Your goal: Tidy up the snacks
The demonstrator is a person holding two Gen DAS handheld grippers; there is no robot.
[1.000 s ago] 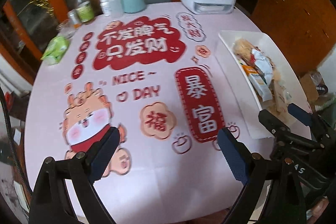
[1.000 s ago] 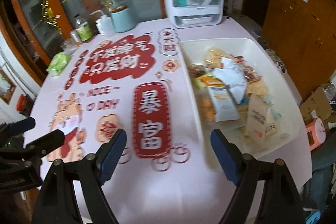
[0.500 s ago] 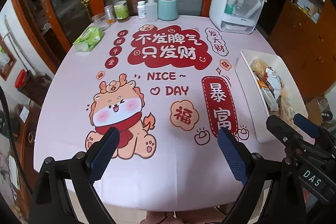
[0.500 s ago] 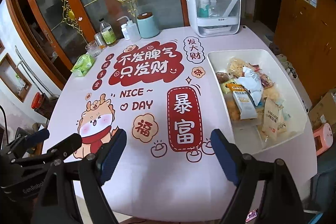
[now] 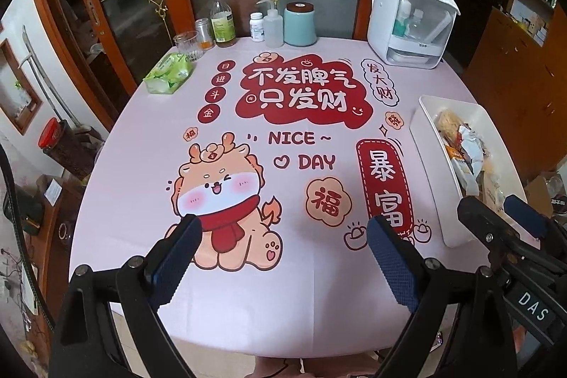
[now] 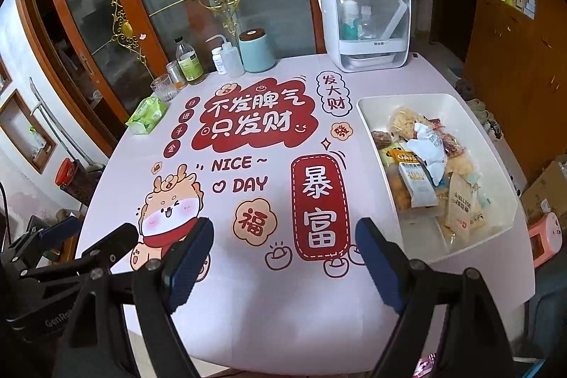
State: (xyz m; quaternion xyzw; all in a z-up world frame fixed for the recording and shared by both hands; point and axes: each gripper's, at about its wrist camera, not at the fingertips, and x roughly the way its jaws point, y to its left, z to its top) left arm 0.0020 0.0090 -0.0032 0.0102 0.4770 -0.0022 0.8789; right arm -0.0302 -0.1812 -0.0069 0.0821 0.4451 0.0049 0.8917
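Note:
A white bin (image 6: 496,144) full of several snack packets (image 6: 421,162) stands at the right side of the pink printed table (image 6: 269,293). It also shows in the left wrist view (image 5: 425,144) with its snack packets (image 5: 464,147). My left gripper (image 5: 283,250) is open and empty above the table's near edge. My right gripper (image 6: 283,254) is open and empty, also over the near edge, left of the bin. Each gripper shows at the edge of the other's view.
At the table's back stand a white cabinet box (image 6: 365,27), a teal canister (image 6: 257,50), bottles (image 6: 189,62), a glass (image 6: 163,89) and a green tissue pack (image 6: 147,114). Glass doors stand behind. A wooden cupboard (image 6: 514,34) is at the right.
Both grippers have drawn back and up from the table, so the whole tabletop and bin now show. Both stayed open and empty.

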